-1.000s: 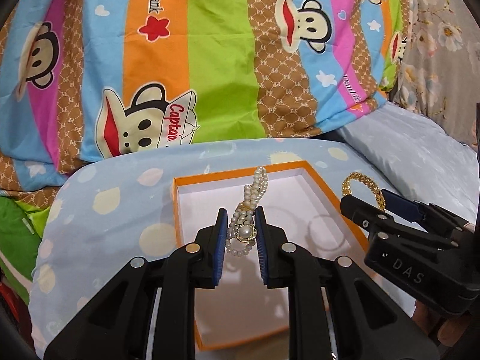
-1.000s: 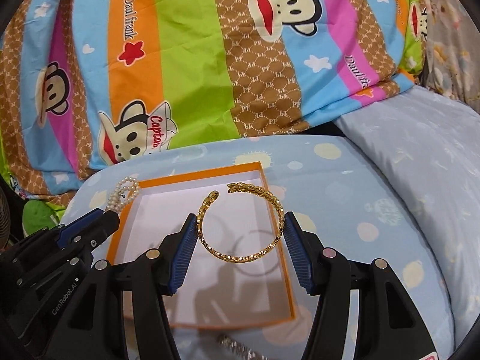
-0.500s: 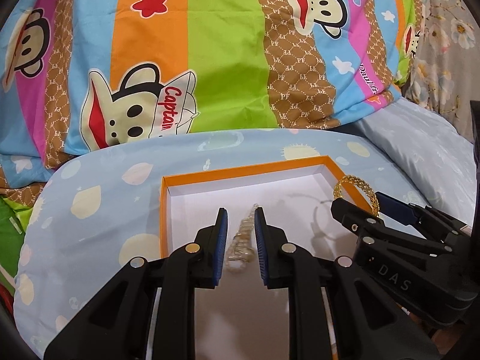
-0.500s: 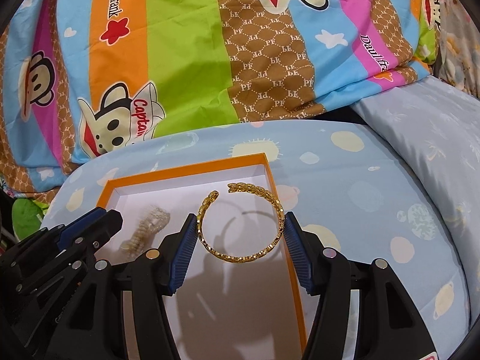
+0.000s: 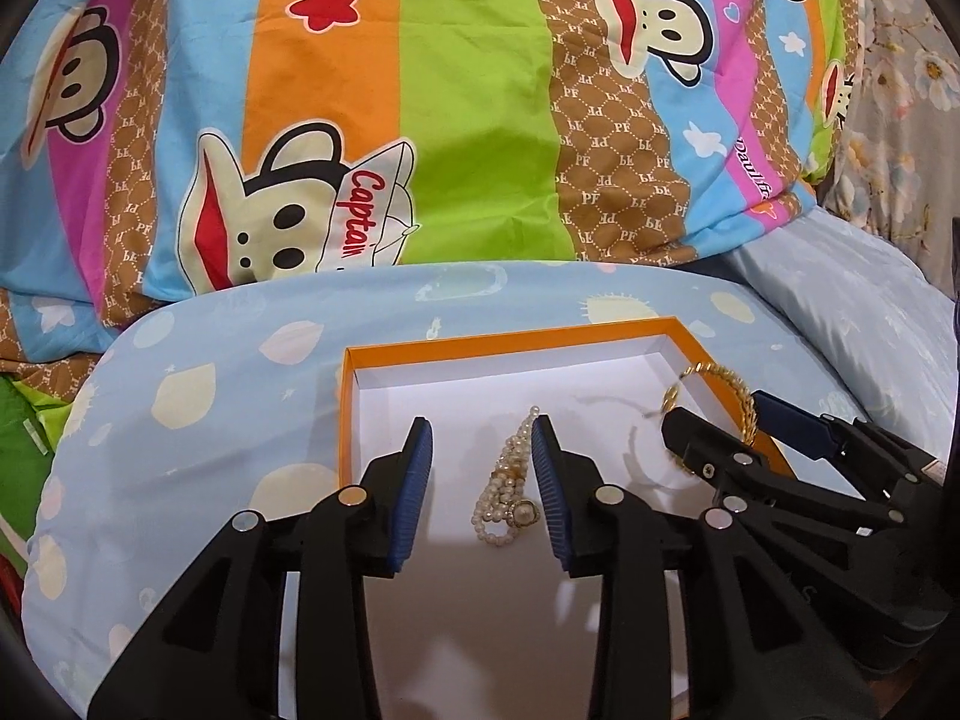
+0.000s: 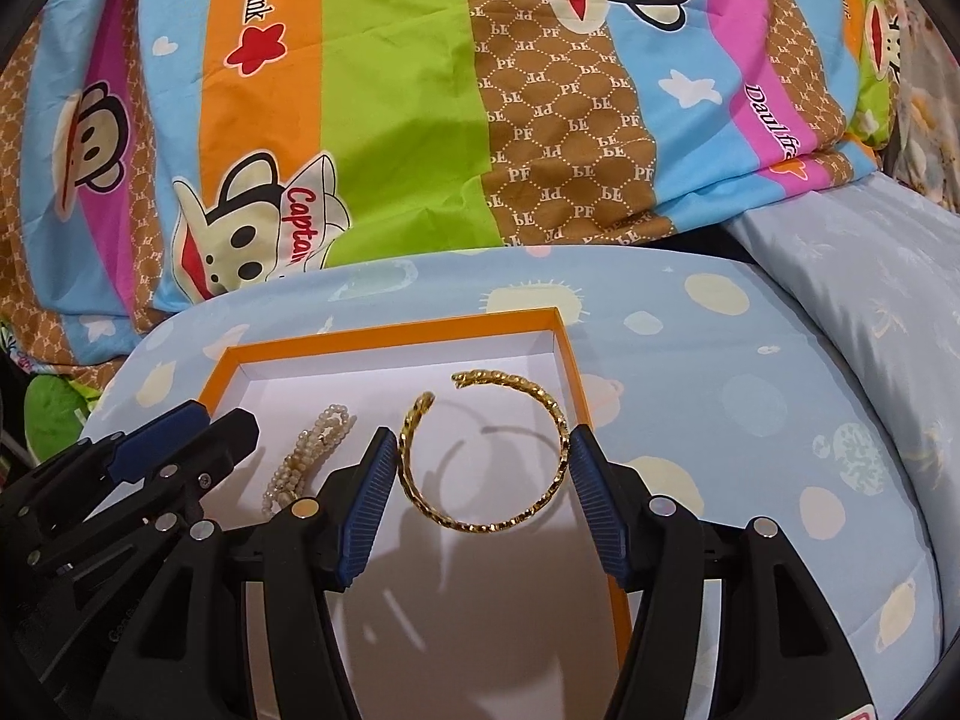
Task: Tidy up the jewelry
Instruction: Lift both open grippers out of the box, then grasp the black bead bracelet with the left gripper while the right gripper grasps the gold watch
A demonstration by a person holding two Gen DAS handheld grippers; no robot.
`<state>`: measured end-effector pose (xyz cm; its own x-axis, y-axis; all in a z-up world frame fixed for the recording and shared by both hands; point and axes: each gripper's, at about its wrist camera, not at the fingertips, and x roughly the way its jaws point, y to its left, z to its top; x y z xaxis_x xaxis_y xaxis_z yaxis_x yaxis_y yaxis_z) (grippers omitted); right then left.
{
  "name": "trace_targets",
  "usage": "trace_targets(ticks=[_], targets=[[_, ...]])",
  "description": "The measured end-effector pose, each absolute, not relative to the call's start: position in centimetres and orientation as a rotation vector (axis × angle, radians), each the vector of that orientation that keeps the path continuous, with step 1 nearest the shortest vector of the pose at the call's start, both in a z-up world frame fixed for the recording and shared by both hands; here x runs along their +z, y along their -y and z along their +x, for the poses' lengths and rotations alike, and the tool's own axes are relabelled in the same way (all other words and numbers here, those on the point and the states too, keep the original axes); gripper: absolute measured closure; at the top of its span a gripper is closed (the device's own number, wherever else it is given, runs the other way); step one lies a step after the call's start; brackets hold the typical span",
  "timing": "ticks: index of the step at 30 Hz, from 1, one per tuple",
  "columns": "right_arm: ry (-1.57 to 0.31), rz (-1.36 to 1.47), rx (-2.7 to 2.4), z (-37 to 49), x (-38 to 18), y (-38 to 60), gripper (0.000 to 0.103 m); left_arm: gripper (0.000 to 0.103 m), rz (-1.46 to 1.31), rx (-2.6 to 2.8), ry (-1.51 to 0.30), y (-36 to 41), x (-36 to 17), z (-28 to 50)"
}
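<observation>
— What's it all on?
— A pale blue spotted cushion (image 5: 198, 396), a striped monkey-print duvet (image 5: 468, 120) behind.
— And what's different?
— The left gripper (image 5: 480, 474) is opening; the pearl bracelet (image 5: 507, 498) has dropped onto the floor of the orange box (image 5: 345, 414). The right gripper (image 6: 483, 480) clamps the gold bangle (image 6: 480, 456).

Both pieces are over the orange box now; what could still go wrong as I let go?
The pearl bracelet lies against one pad of the opening left hand-held gripper; withdrawing could drag it. The gold bangle, clamped in the right hand-held gripper, sits near the orange box right wall and could land on its rim.
</observation>
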<state>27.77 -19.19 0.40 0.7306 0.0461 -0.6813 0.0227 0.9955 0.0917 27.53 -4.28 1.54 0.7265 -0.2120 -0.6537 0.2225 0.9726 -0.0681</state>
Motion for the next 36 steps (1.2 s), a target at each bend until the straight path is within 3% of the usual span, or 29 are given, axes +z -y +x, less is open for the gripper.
trace_targets(ticks=[8, 16, 19, 26, 36], targets=[[-0.674, 0.117, 0.003, 26.0, 2.6, 20.0, 0.041, 0.063, -0.006, -0.231, -0.700, 3.3, 2.6, 27.1], [-0.628, 0.181, -0.022, 17.3, 5.6, 23.4, 0.041, 0.062, -0.012, -0.244, -0.669, 1.0, 4.9, 22.0], [-0.643, 0.209, -0.031, 13.2, 4.7, 24.3, 0.041, 0.057, 0.010, -0.255, -0.659, 0.4, 5.0, 18.5], [-0.718, 0.325, -0.044, 5.6, 0.7, 24.7, 0.041, 0.057, -0.028, -0.286, -0.709, -1.3, 3.1, 11.8], [-0.745, 0.204, -0.104, 2.2, -1.3, 21.0, 0.042, 0.057, -0.070, -0.305, -0.810, -2.2, -0.3, 7.2]])
